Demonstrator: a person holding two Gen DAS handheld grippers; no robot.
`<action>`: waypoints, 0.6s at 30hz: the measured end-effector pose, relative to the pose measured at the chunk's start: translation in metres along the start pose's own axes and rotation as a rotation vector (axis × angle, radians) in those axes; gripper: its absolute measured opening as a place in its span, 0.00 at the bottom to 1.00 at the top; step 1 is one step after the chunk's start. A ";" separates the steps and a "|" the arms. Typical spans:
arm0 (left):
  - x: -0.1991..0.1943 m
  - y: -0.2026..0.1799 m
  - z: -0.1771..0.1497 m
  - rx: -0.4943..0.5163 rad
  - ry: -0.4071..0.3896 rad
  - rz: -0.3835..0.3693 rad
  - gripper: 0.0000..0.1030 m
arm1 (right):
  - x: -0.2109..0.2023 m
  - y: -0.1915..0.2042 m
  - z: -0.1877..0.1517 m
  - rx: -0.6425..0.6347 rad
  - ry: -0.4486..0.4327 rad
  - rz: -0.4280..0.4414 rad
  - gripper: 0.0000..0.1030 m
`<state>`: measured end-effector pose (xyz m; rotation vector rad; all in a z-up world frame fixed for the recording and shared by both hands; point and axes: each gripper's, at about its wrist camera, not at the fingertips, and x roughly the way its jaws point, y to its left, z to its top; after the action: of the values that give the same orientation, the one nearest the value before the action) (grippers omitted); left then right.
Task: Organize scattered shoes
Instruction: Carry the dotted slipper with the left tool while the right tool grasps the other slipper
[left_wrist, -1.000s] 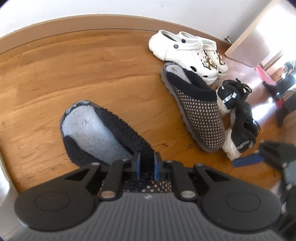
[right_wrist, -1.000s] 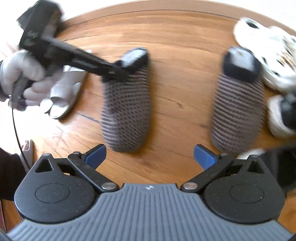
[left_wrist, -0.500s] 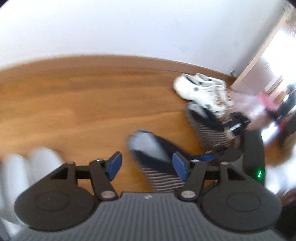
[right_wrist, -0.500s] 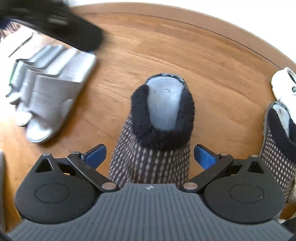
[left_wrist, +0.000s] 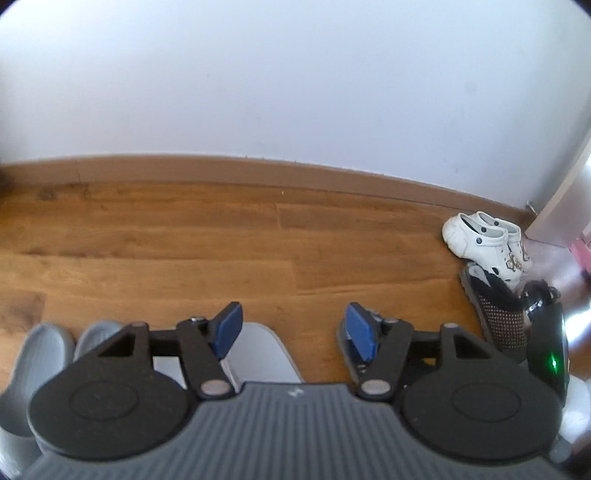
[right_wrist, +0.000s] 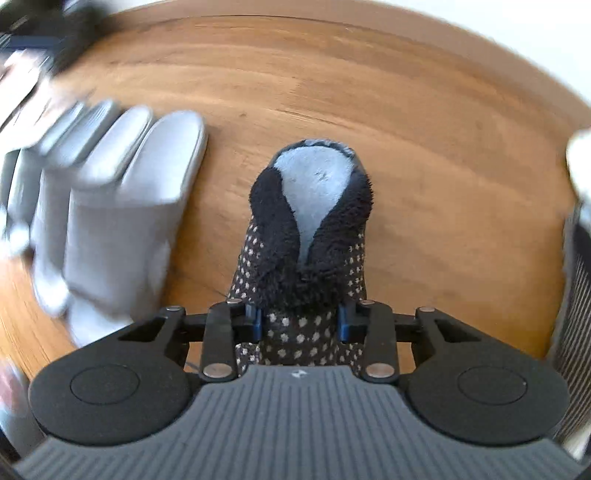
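right claw (right_wrist: 300, 319) just closed, now pinching dotted slipper (right_wrist: 303, 258); left claw (left_wrist: 291, 328) spread, empty.

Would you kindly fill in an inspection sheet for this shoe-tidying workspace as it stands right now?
Surface: wooden floor, bare along the skirting.
Job's things: dotted slipper gripped at its toe end; its mate beside white clogs near the wall; grey slides in a row, blurred.
Clutter: nothing seen.
Grippers: right gripper jaws have just closed and press both sides of the dotted slipper; left gripper jaws have just opened, nothing between them, above a grey slide.
Cables: nothing seen.
Surroundings: white wall, open door at right.
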<state>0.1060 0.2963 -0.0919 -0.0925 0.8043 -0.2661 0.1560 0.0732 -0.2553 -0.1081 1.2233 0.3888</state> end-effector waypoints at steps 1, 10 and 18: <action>-0.002 -0.004 0.000 0.023 -0.008 -0.001 0.58 | 0.001 0.006 0.003 0.016 0.002 0.007 0.32; -0.006 -0.024 -0.003 0.147 -0.009 -0.067 0.65 | -0.005 0.010 0.009 0.070 -0.017 0.172 0.86; 0.034 -0.094 0.011 0.127 0.044 -0.217 0.77 | -0.073 -0.072 -0.039 0.193 0.005 0.172 0.99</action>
<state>0.1175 0.1967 -0.0908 -0.0548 0.8201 -0.5246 0.1256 -0.0219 -0.2097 0.1628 1.2724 0.4179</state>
